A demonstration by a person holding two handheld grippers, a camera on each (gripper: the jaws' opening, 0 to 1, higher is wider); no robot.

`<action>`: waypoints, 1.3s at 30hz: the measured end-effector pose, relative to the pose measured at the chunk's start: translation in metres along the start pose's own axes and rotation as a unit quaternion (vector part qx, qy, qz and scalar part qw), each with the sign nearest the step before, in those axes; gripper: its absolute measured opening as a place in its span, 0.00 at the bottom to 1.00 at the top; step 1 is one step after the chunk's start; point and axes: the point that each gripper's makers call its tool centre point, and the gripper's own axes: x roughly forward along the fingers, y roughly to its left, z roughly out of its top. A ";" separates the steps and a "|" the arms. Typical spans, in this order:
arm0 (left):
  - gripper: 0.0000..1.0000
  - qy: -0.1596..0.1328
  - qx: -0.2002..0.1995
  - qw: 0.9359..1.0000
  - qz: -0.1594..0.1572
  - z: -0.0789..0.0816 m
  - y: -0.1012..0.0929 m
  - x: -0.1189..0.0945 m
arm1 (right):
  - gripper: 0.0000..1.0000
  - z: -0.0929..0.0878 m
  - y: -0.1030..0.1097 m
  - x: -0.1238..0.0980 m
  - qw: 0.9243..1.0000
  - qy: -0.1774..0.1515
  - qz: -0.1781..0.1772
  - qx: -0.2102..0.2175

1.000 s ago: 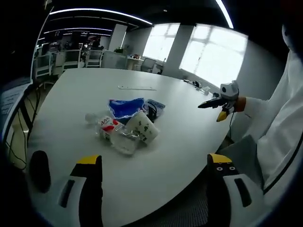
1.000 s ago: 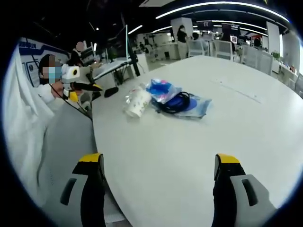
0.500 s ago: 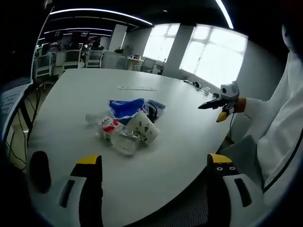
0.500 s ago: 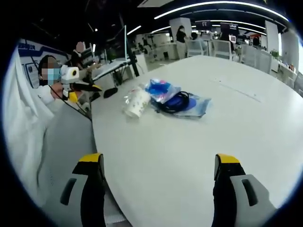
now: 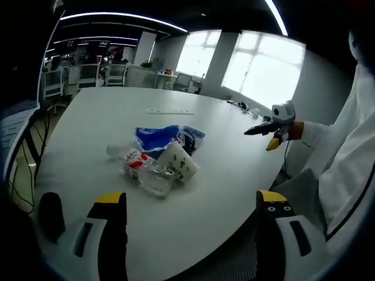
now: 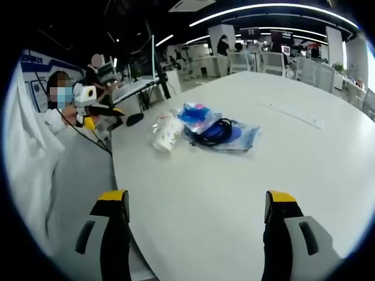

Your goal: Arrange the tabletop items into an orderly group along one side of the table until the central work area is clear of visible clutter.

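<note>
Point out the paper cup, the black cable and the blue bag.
Paper cup (image 6: 166, 133), right gripper view, its printed side.
Black cable (image 6: 212, 132), right gripper view, the coil.
Blue bag (image 5: 155, 136), left gripper view, its middle.

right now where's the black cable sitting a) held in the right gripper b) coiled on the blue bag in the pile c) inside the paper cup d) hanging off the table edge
b, the right gripper view shows the black cable coiled on the blue bag, beside the paper cup.
</note>
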 end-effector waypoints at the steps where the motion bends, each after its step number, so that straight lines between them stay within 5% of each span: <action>1: 0.94 0.000 0.001 1.000 0.000 0.000 0.000 0.000 | 0.95 0.001 -0.001 0.000 1.000 -0.001 -0.001 0.000; 39: 0.91 -0.013 0.028 0.999 -0.009 0.043 0.018 0.021 | 0.89 0.061 -0.012 0.025 0.999 -0.042 -0.008 -0.014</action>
